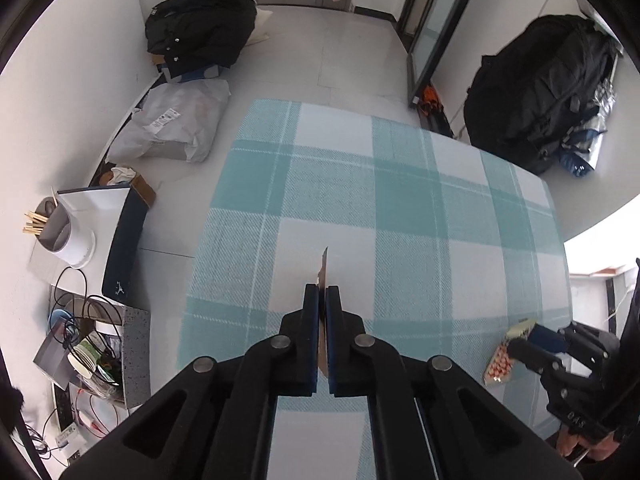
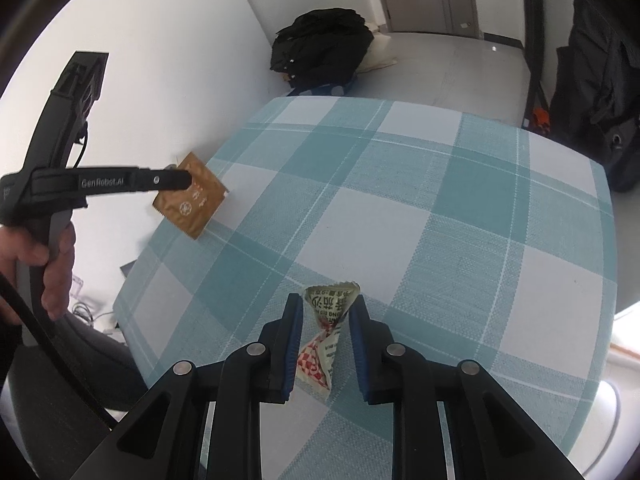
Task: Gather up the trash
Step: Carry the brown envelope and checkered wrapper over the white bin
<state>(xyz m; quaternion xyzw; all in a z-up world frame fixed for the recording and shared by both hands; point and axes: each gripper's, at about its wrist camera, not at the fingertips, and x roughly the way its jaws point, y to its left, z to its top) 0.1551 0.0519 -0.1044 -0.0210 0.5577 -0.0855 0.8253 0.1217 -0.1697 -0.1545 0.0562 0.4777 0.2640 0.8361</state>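
My left gripper [image 1: 322,292] is shut on a brown square wrapper [image 1: 323,268], seen edge-on in the left wrist view; in the right wrist view the same wrapper [image 2: 192,200] hangs flat from that gripper [image 2: 176,178] above the table's left edge. My right gripper [image 2: 325,308] is open, its fingers either side of a twisted red-and-white checked wrapper [image 2: 324,336] lying on the teal checked tablecloth [image 2: 400,216]. In the left wrist view that wrapper [image 1: 500,364] lies at the table's right edge beside the right gripper [image 1: 532,344].
A white bin with chopsticks [image 1: 64,224], a dark box [image 1: 120,248] and cluttered cables and cups [image 1: 88,356] stand left of the table. A grey parcel [image 1: 172,124], black jacket [image 1: 200,20] and black backpack [image 1: 544,88] lie on the floor beyond.
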